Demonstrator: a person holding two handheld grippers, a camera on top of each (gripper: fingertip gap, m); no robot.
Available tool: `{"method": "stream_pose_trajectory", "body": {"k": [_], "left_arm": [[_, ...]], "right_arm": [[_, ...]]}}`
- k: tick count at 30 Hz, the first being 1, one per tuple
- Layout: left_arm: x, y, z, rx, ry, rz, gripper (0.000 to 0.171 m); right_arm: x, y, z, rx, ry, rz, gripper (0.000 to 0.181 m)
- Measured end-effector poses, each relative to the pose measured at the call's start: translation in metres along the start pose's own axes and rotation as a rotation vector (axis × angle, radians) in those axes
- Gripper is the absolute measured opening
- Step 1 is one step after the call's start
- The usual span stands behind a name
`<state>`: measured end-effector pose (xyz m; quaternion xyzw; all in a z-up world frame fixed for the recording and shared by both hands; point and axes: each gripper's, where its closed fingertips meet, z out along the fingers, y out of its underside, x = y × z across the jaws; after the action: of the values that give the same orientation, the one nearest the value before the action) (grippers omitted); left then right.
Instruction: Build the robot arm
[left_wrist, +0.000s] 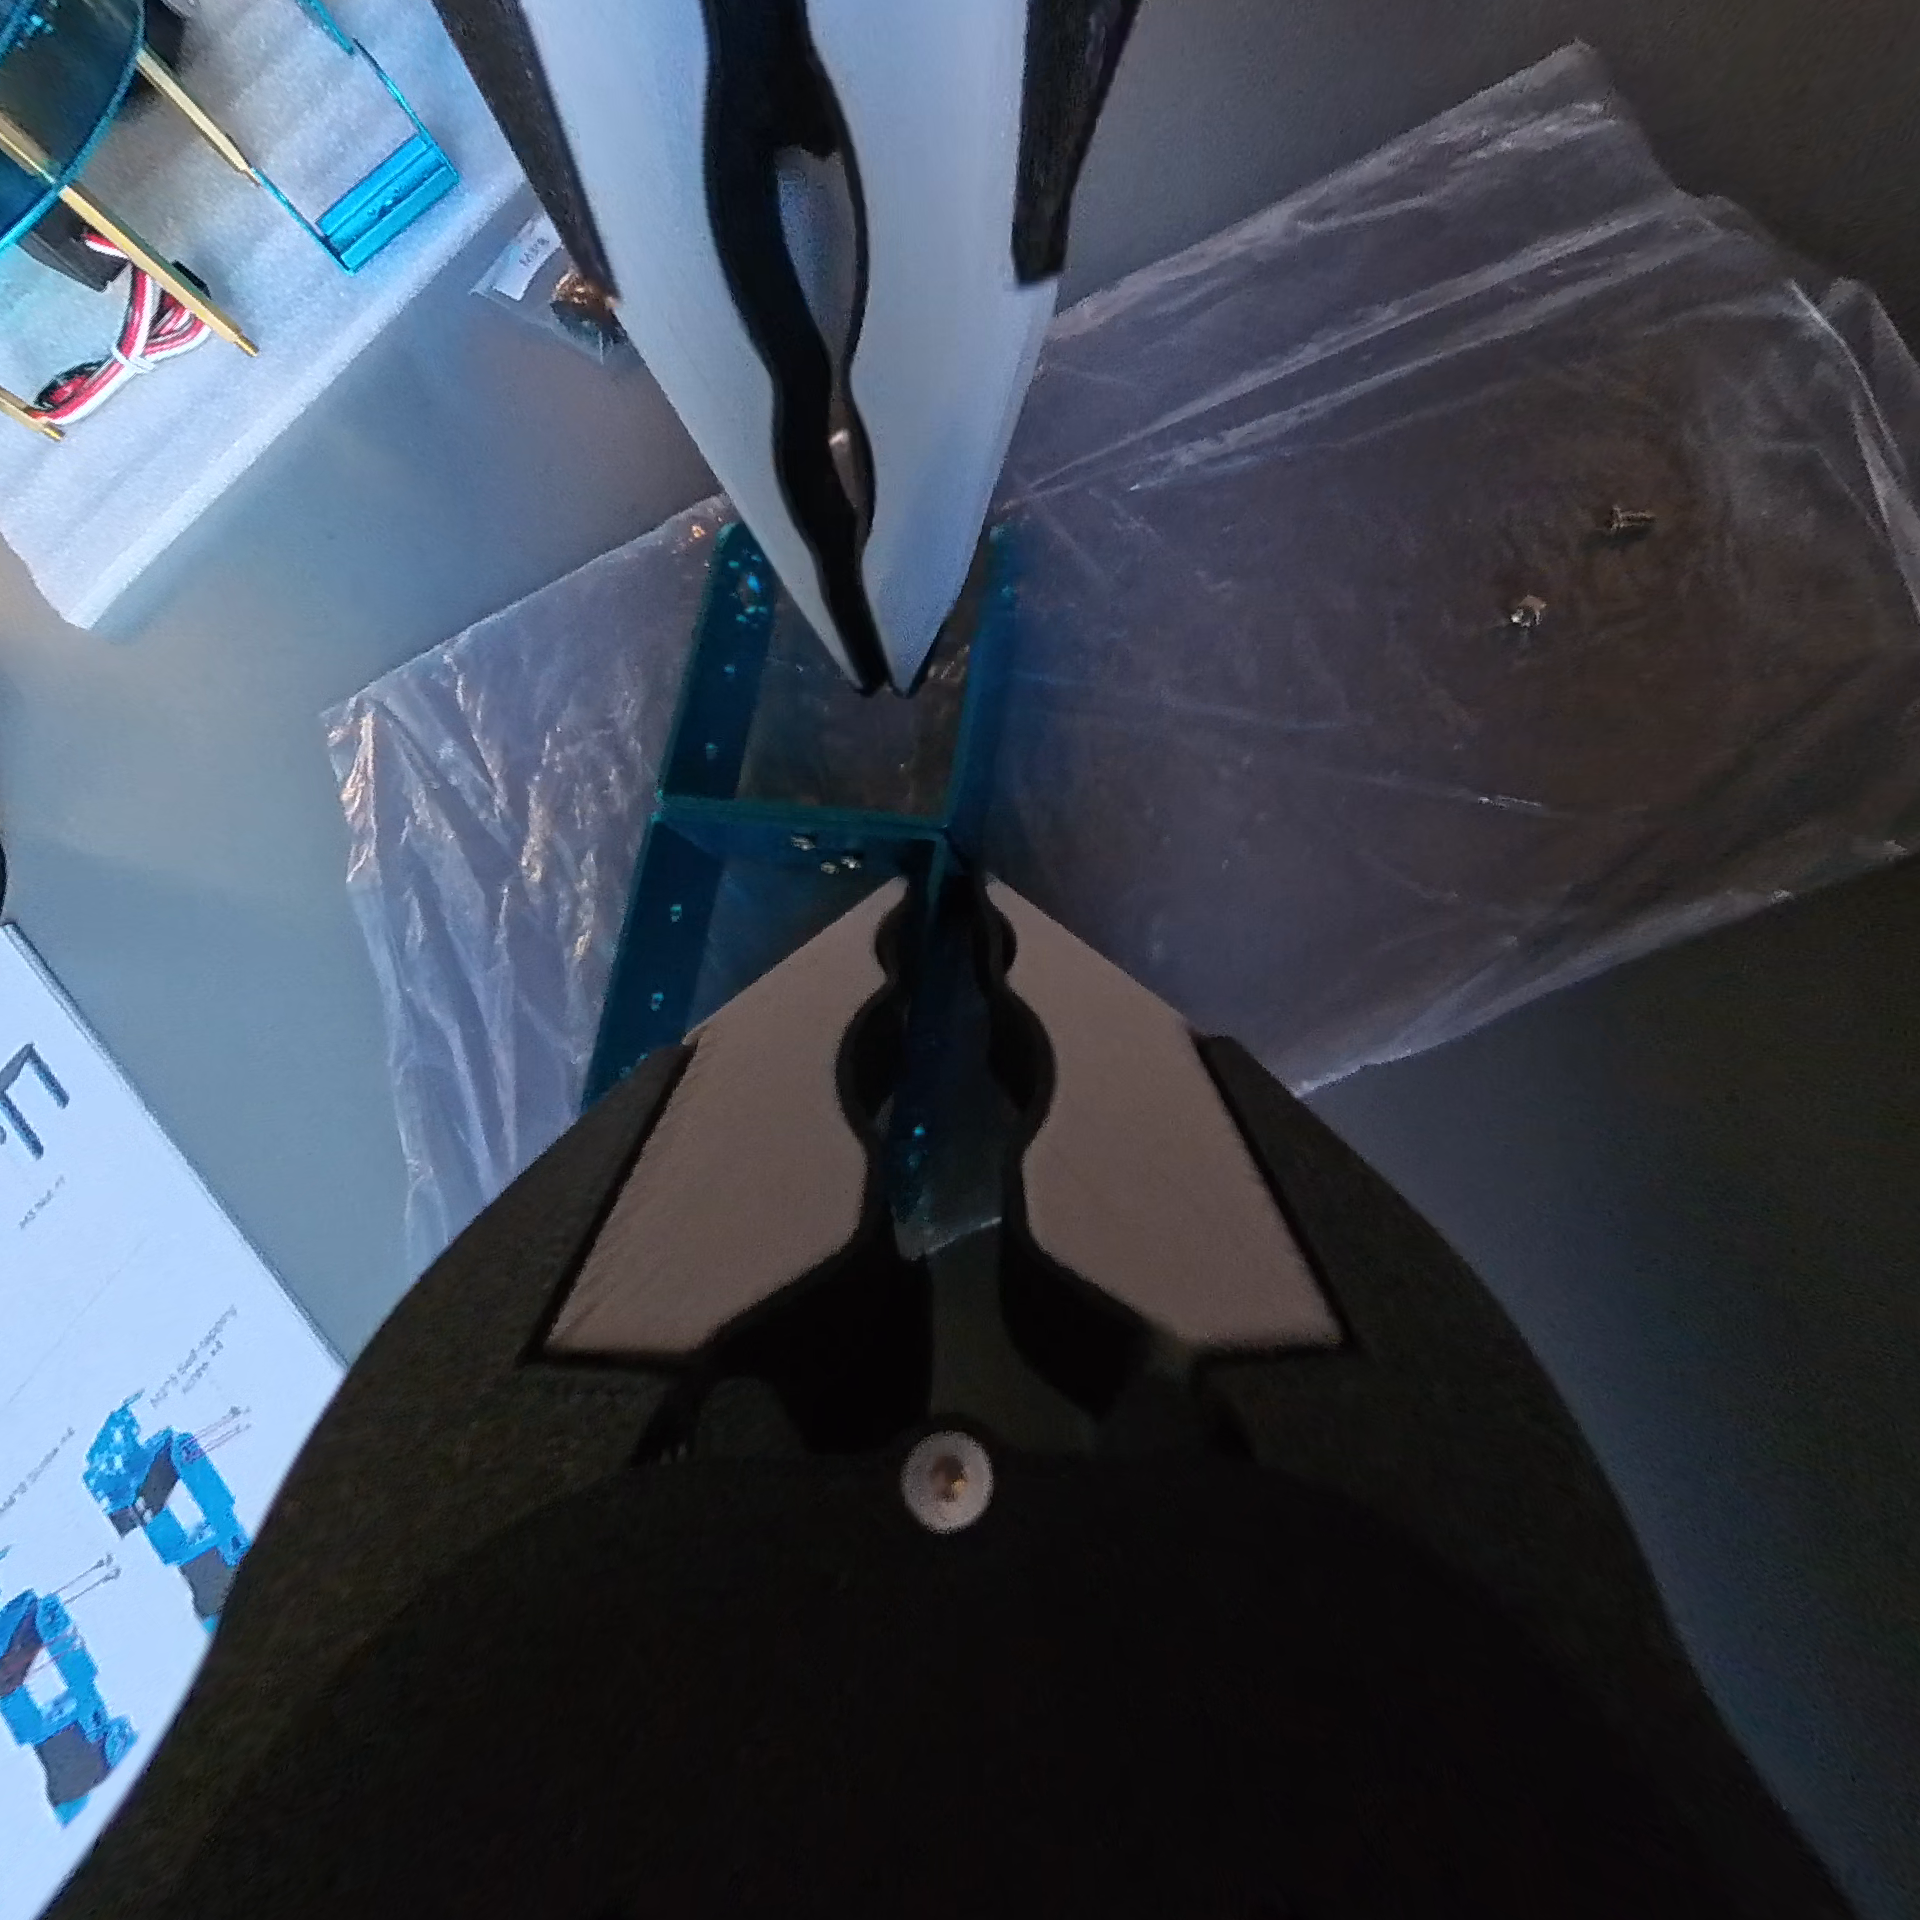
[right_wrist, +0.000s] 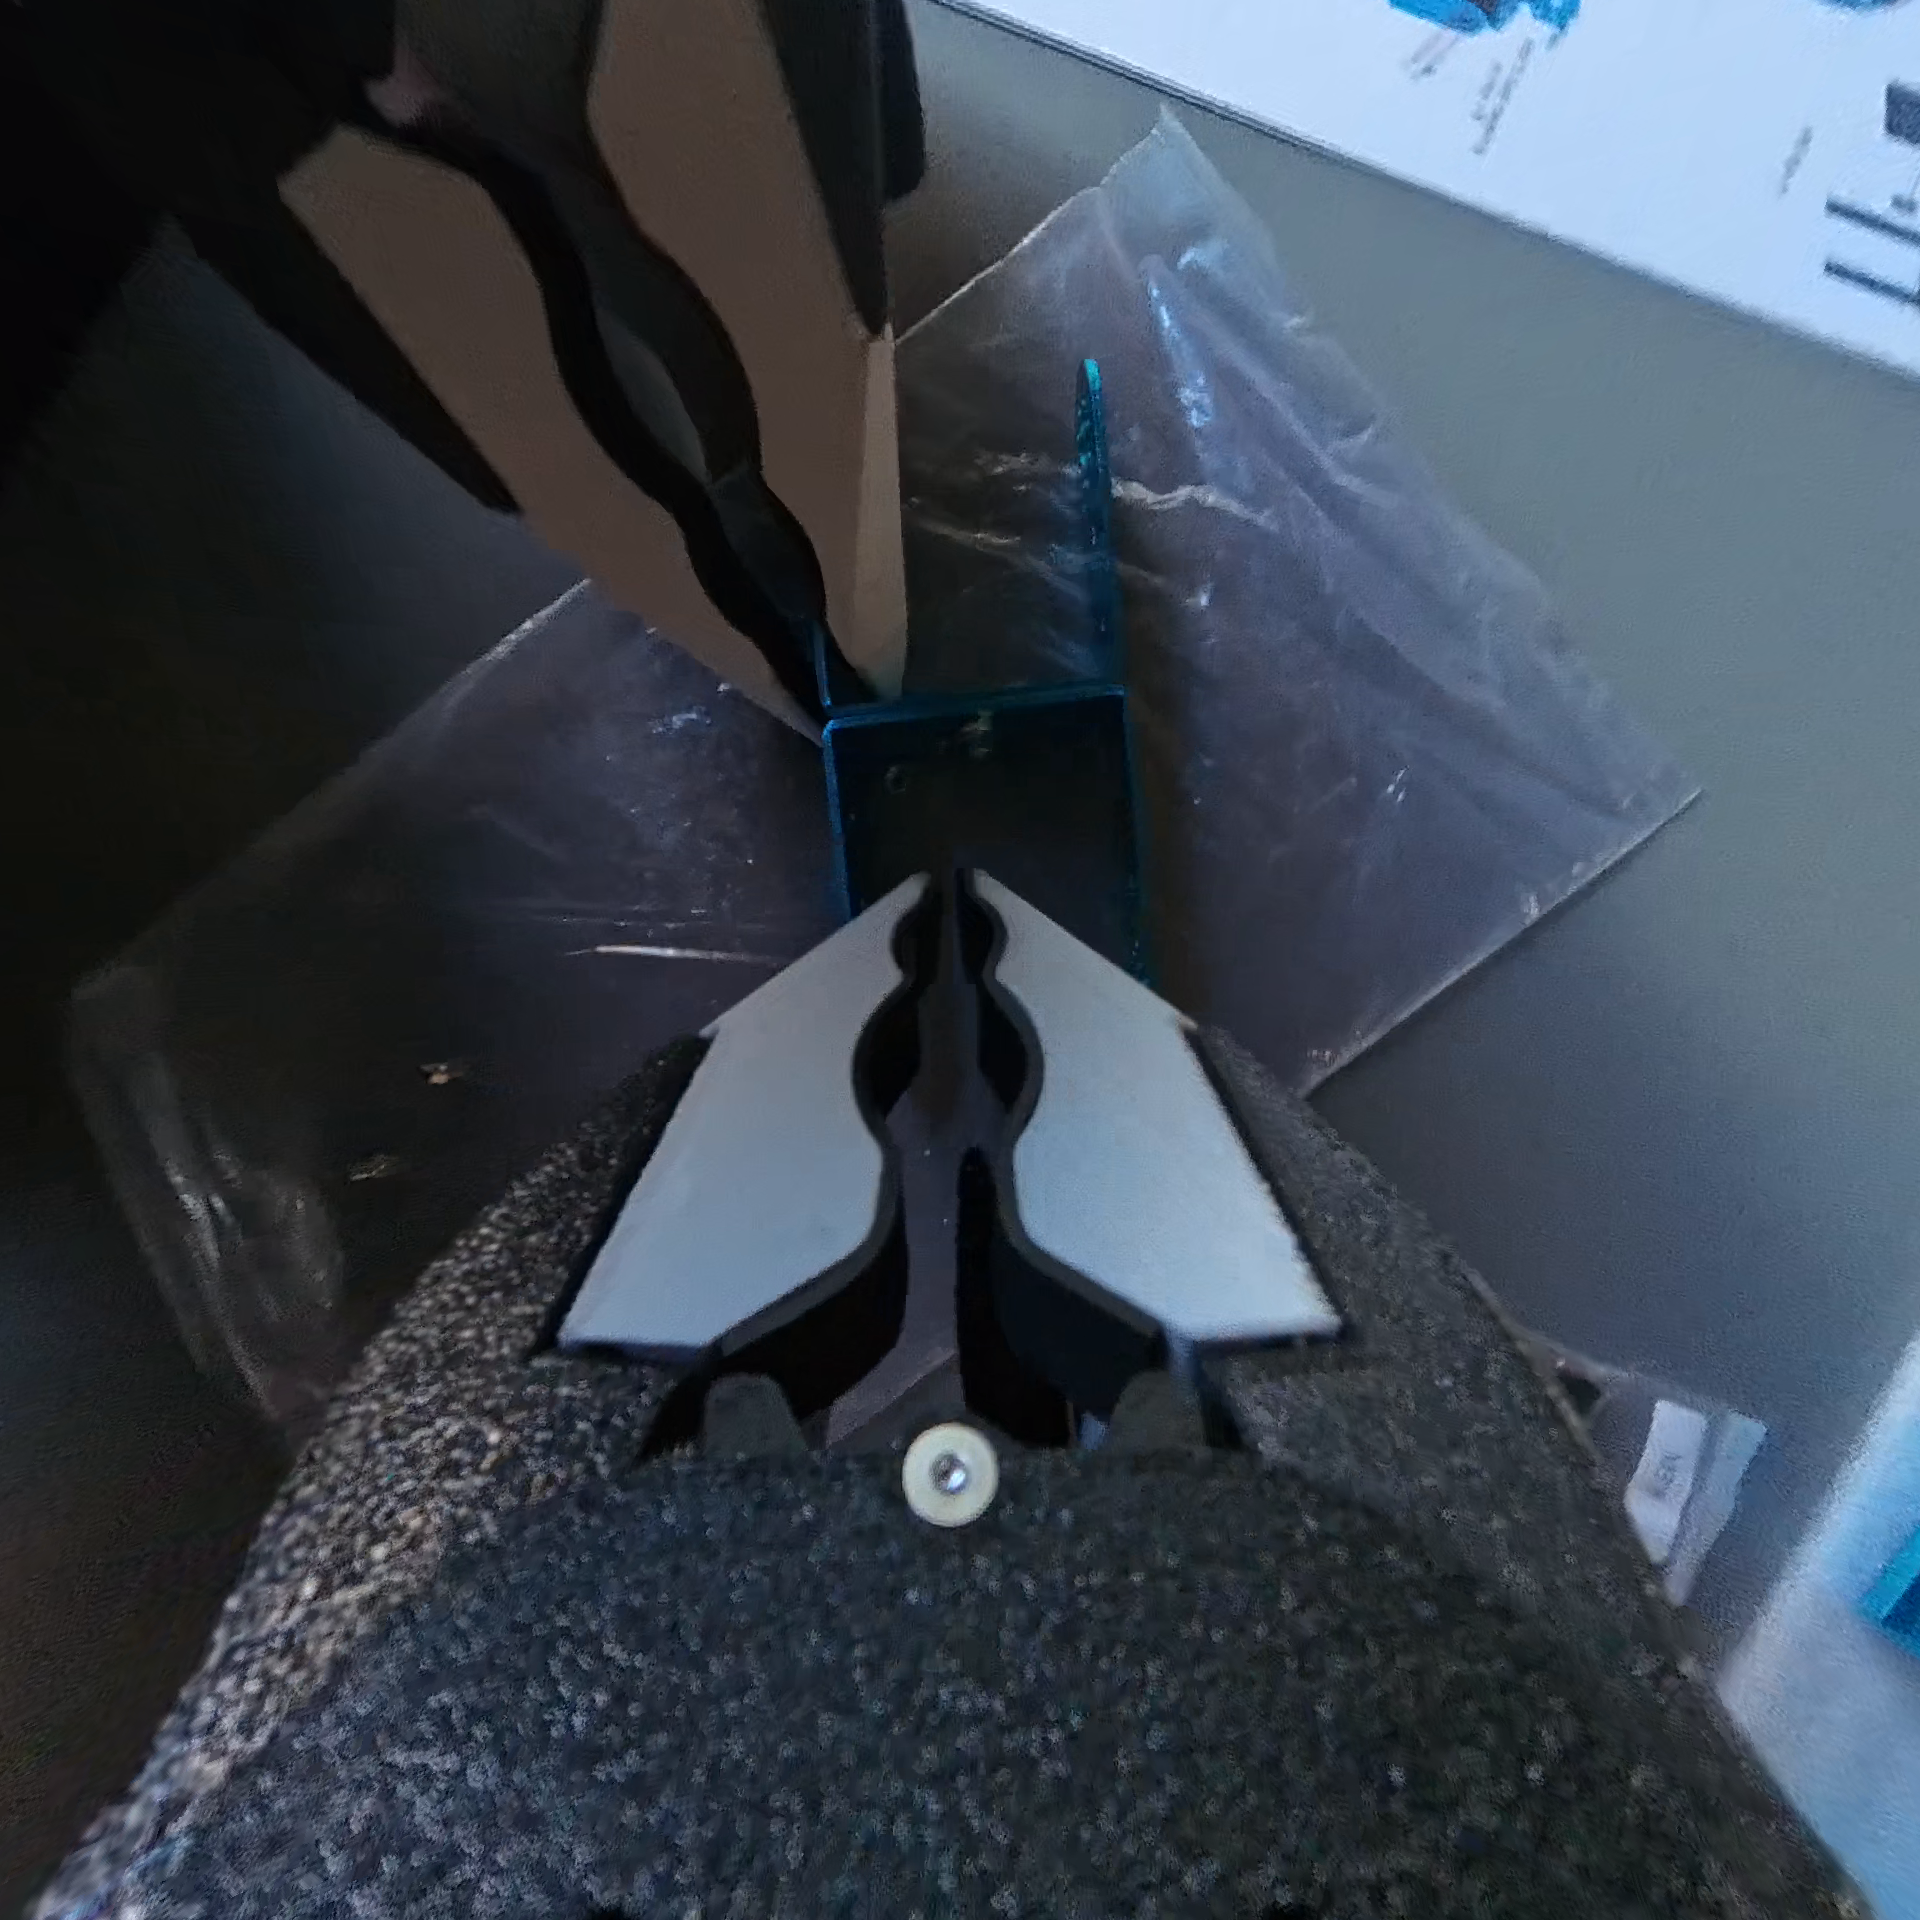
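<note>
Blue bracket (left_wrist: 821, 831): one wall clamped in left gripper (left_wrist: 943, 883), right gripper (right_wrist: 951, 878) pinched narrow on another, over plastic bags (left_wrist: 1455, 623).

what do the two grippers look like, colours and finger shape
The left gripper and the right gripper match: a rough, speckled black body, two flat pale grey fingers tapering to a point, wavy black-lined inner edges, and a small round pale screw cap at the base. No cables or sleeves show.
</note>
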<state>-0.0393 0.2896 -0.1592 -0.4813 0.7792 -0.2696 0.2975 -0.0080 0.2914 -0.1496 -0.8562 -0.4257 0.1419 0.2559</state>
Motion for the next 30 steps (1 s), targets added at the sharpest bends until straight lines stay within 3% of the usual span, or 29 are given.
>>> {"method": "stream_pose_trajectory", "body": {"k": [5,9,19,23,30], "left_arm": [[0.003,0.008,-0.013,-0.006,0.013,0.016,0.005],[0.007,0.018,-0.026,-0.009,0.061,0.035,0.004],[0.008,0.03,-0.034,-0.003,0.102,0.077,0.007],[0.004,0.032,-0.037,0.019,0.087,0.031,0.019],[0.002,0.034,-0.042,0.038,0.072,0.001,0.019]], "right_arm": [[-0.006,-0.006,0.009,-0.03,-0.046,-0.046,0.005],[-0.015,-0.018,0.009,-0.026,-0.175,-0.016,0.008],[-0.013,-0.009,0.023,-0.276,-0.147,-0.043,0.009],[-0.015,-0.013,0.025,-0.286,-0.161,-0.015,0.01],[-0.012,-0.01,0.024,-0.33,-0.112,-0.029,0.006]]}}
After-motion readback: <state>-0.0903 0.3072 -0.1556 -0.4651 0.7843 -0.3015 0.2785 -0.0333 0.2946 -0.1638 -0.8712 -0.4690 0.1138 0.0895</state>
